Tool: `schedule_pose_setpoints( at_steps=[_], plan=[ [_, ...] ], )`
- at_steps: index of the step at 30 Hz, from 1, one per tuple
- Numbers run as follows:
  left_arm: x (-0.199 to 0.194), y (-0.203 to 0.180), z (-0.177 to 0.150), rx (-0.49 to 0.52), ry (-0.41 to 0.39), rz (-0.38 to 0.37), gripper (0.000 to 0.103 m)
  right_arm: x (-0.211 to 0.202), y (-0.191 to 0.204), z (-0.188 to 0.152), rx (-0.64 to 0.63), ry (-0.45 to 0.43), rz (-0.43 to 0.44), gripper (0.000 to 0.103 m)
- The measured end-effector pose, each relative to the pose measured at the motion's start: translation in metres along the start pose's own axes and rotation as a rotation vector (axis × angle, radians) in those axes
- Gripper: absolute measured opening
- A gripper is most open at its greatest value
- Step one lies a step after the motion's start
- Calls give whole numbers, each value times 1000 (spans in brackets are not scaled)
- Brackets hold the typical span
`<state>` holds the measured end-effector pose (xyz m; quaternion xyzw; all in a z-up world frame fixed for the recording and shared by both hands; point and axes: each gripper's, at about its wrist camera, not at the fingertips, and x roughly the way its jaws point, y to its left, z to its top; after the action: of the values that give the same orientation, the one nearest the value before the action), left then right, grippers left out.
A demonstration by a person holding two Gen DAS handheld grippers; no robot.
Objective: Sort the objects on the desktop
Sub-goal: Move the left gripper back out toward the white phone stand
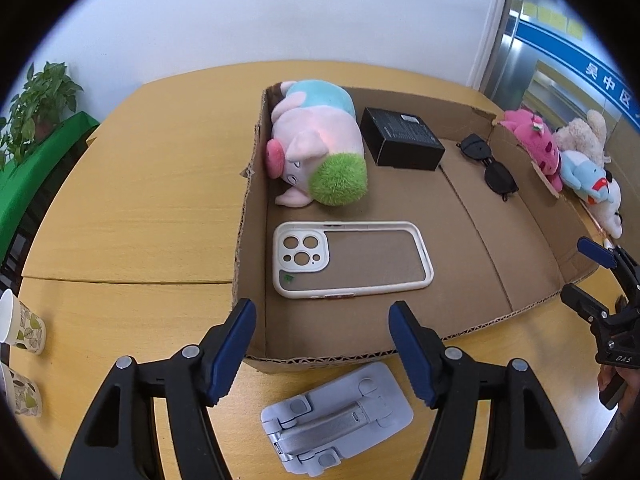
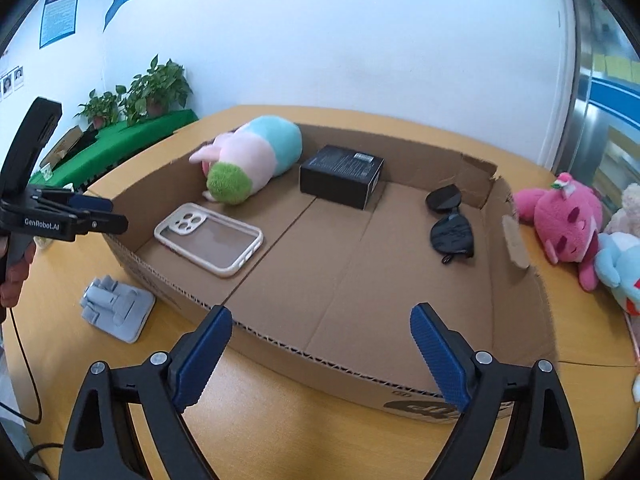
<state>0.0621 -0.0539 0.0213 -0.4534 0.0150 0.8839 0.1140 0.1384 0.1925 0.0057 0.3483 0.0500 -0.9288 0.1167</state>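
Observation:
A shallow cardboard box (image 1: pixel 256 332) (image 2: pixel 312 356) lies on the wooden table. Inside it are a pink pig plush (image 1: pixel 316 140) (image 2: pixel 256 156), a black box (image 1: pixel 402 138) (image 2: pixel 340 174), black sunglasses (image 1: pixel 490 166) (image 2: pixel 452 228) and a white phone case (image 1: pixel 352 258) (image 2: pixel 208 238). A grey folding phone stand (image 1: pixel 336 420) (image 2: pixel 116 308) lies on the table outside the box's near wall. My left gripper (image 1: pixel 324 352) is open and empty, above the stand and the box's near wall. My right gripper (image 2: pixel 320 356) is open and empty over the box's near edge.
Several plush toys lie on the table right of the box: a pink one (image 1: pixel 534 140) (image 2: pixel 560 216), a blue one (image 1: pixel 588 174) (image 2: pixel 620 268) and others. Two paper cups (image 1: pixel 22 324) stand at the table's left edge. Potted plants (image 2: pixel 156 88) stand beyond the table.

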Motion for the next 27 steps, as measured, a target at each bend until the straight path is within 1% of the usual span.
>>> schedule_pose_setpoints(
  at_steps=[2, 3, 5, 6, 7, 10, 13, 16, 20, 27],
  plan=[
    [-8, 0, 0, -4, -41, -5, 69, -6, -1, 4, 21, -19, -7, 92],
    [-15, -3, 0, 2, -79, -4, 69, -9, 0, 5, 27, -27, -9, 92],
    [-24, -7, 0, 15, -133, 16, 69, -13, 1, 9, 32, -36, -19, 93],
    [-29, -11, 1, 21, -164, 31, 69, -14, 2, 10, 34, -36, -23, 96],
    [-32, -13, 2, 23, -183, 31, 71, -14, 3, 12, 35, -35, -24, 98],
    [-37, -20, 5, 18, -223, -13, 72, -15, 3, 15, 30, -42, -42, 102],
    [-38, -27, 6, 22, -239, -49, 72, -17, 2, 17, 35, -49, -73, 102],
    [-36, -33, 5, 27, -236, -70, 72, -18, -3, 15, 58, -49, -103, 102],
    [-36, -34, 3, -13, -231, -122, 72, -17, -10, 12, 83, -39, -109, 102],
    [-48, -40, 0, 10, -280, -118, 72, -18, -10, 8, 89, -31, -121, 103]
  ],
)
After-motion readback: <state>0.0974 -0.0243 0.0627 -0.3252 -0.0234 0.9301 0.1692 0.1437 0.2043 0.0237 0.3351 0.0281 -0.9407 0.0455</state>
